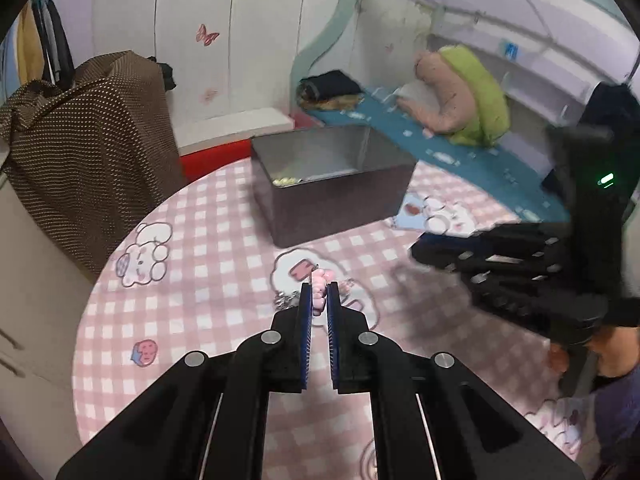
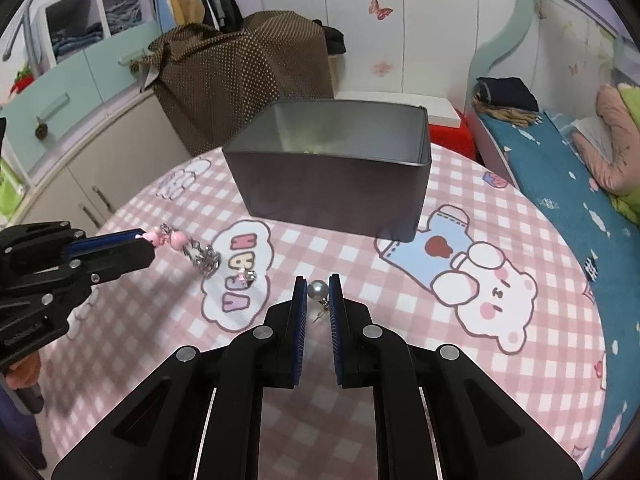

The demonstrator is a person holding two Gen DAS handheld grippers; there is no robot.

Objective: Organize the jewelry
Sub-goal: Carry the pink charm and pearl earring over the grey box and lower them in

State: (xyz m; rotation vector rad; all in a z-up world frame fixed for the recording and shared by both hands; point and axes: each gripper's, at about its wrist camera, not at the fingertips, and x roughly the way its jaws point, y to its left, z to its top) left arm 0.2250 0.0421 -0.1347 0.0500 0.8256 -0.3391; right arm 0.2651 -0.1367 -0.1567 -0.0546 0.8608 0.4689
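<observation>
The left gripper jaws clamp a pink bead charm above the table; its chain dangles limp. The right gripper pinches a pearl earring — light, smooth, slippery — best held across the ball.

Matte black two-finger left gripper and right gripper, blue ribbed pads, round silver pivot screws, green indicator light, bare fingertips underneath

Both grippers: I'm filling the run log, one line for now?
left gripper: shut on pink charm | right gripper: shut on pearl earring | tin box: open
</observation>
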